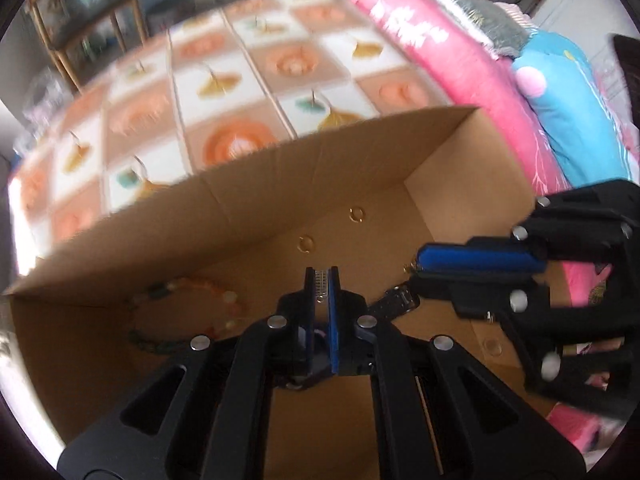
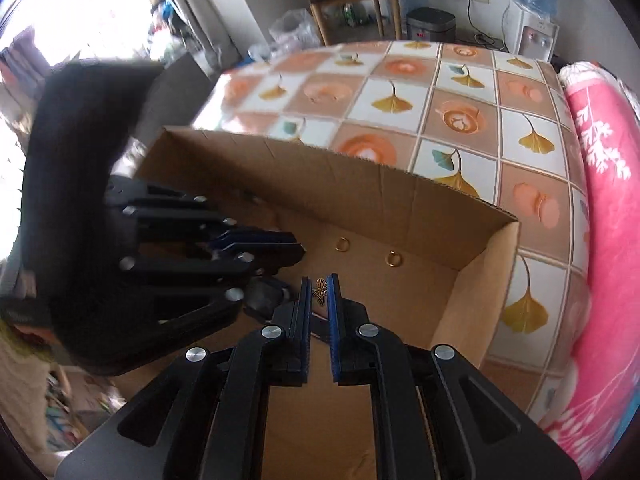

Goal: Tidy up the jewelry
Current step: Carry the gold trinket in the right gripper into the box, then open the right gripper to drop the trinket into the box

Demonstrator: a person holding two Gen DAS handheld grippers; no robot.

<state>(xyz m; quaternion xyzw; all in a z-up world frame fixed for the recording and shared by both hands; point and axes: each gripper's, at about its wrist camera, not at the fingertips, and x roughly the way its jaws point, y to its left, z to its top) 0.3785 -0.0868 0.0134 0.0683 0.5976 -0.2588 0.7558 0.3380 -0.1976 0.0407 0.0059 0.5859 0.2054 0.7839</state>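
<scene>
While both grippers hang inside the cardboard box (image 2: 460, 216), the left gripper (image 1: 322, 280) pinches a silvery ridged clasp piece (image 1: 320, 286), most of it hidden between the pads. The right gripper (image 2: 319, 292) stands narrowly parted around a small gold butterfly charm (image 2: 320, 291); actual contact is hard to make out. Two gold rings (image 2: 342, 245) lie on the box floor, and a blurred beaded bracelet (image 1: 188, 312) sits at the left.
</scene>
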